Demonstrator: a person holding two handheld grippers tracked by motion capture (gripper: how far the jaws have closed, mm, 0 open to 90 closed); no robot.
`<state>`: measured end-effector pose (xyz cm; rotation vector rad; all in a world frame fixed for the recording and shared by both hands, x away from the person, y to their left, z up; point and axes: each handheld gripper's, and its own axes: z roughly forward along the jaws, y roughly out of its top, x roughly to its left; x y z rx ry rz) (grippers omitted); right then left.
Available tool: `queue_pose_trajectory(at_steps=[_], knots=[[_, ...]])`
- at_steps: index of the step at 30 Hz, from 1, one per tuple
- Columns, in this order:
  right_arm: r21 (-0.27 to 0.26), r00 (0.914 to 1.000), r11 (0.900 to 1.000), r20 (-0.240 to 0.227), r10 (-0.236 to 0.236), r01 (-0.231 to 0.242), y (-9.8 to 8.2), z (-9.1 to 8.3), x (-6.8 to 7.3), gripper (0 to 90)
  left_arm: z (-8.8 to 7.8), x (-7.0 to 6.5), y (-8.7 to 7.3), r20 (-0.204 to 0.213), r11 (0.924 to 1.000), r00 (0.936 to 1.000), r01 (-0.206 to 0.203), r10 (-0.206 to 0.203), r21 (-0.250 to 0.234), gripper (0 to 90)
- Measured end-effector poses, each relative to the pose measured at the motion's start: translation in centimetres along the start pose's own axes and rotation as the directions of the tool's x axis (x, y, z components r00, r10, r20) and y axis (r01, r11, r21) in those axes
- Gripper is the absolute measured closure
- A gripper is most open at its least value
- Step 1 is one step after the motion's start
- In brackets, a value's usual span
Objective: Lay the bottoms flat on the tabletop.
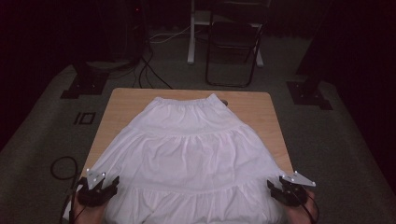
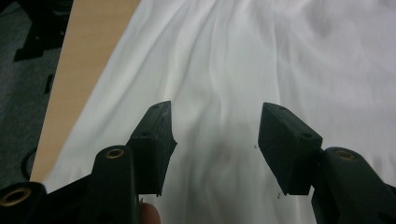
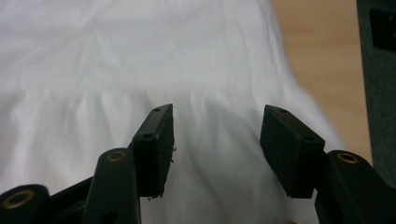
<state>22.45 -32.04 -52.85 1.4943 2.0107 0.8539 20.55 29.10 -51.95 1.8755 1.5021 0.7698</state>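
Note:
A white tiered skirt (image 1: 191,154) lies spread flat on the wooden table (image 1: 126,100), waistband at the far end and hem hanging over the near edge. My left gripper (image 1: 113,182) hovers at the skirt's near left corner, jaws open over the white cloth (image 2: 219,93) with nothing between them. My right gripper (image 1: 271,185) hovers at the near right corner, also open above the skirt (image 3: 140,60), gripping nothing. Both point toward the far end of the table.
The table stands on grey carpet. A dark folding chair (image 1: 232,44) and a white stand (image 1: 191,32) are beyond the far edge. Black floor plates (image 1: 85,84) (image 1: 308,93) flank the table, with cables (image 1: 63,165) at the left.

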Motion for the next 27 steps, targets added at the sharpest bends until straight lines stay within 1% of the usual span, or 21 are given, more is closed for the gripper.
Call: queue_pose_trajectory(at_steps=[1,3,4,5,6,7,8,9,10,12,15,18,22,27], knots=[[0.009,1.0,1.0,0.001,0.005,-0.005,-0.5,-0.2,0.0,44.1,-0.3,0.0,-0.6,0.0,1.0,1.0,0.004,-0.004,0.008,44.9],[0.03,0.9998,0.999,0.009,0.019,-0.019,-1.5,-0.3,-0.1,44.0,-0.7,0.1,-1.5,-0.013,0.9995,0.9998,0.014,-0.014,0.03,44.8],[0.047,0.9996,0.999,0.017,0.024,-0.024,-1.9,-0.3,-0.2,44.4,-0.9,0.2,-1.9,-0.011,0.9989,0.9997,0.022,-0.022,0.041,44.7],[0.066,0.9991,0.998,0.037,0.021,-0.024,-2.3,-0.2,-0.4,43.3,-1.0,0.2,-2.3,-0.011,0.9983,0.9993,0.035,-0.035,0.045,44.6],[0.053,0.9986,0.998,0.041,0.032,-0.034,-2.6,-0.3,-0.7,45.4,-1.1,0.3,-2.7,-0.013,0.998,0.9992,0.037,-0.037,0.052,44.7],[0.044,0.998,0.998,0.049,0.041,-0.043,-2.8,-0.4,-1.1,46.5,-1.1,0.4,-2.9,-0.014,0.9969,0.9992,0.039,-0.038,0.069,44.6],[0.043,0.9964,0.998,0.073,0.043,-0.046,-2.8,-0.4,-1.5,46.4,-1.0,0.5,-3.1,-0.02,0.9958,0.9987,0.048,-0.046,0.078,44.4],[0.039,0.9948,0.998,0.086,0.054,-0.057,-2.8,-0.4,-1.9,51.8,-1.1,0.7,-3.1,-0.022,0.995,0.9983,0.055,-0.054,0.083,44.4],[0.034,0.9954,0.998,0.078,0.055,-0.058,-2.9,-0.4,-2.3,54.5,-1.0,0.9,-3.2,-0.02,0.9938,0.9972,0.073,-0.071,0.084,44.4],[0.031,0.9959,0.998,0.074,0.051,-0.053,-2.9,-0.4,-2.4,54.7,-0.8,1.2,-3.3,-0.029,0.9912,0.9953,0.094,-0.092,0.092,44.5],[0.029,0.9956,0.998,0.078,0.053,-0.055,-2.9,-0.4,-2.3,54.7,-0.5,1.7,-3.6,-0.012,0.9879,0.9929,0.119,-0.118,0.1,44.4],[0.021,0.9951,0.998,0.08,0.058,-0.06,-3.1,-0.5,-2.3,54.7,-0.3,1.9,-3.6,0.0,0.9873,0.9918,0.128,-0.128,0.094,44.0],[0.007,0.9937,0.997,0.081,0.077,-0.078,-3.3,-0.5,-2.2,54.6,-0.2,1.9,-3.6,-0.001,0.989,0.9932,0.116,-0.116,0.092,43.9],[0.004,0.9937,0.997,0.08,0.079,-0.08,-3.3,-0.5,-2.2,53.7,-0.1,1.9,-3.6,0.0,0.9893,0.9935,0.113,-0.114,0.092,43.6]])
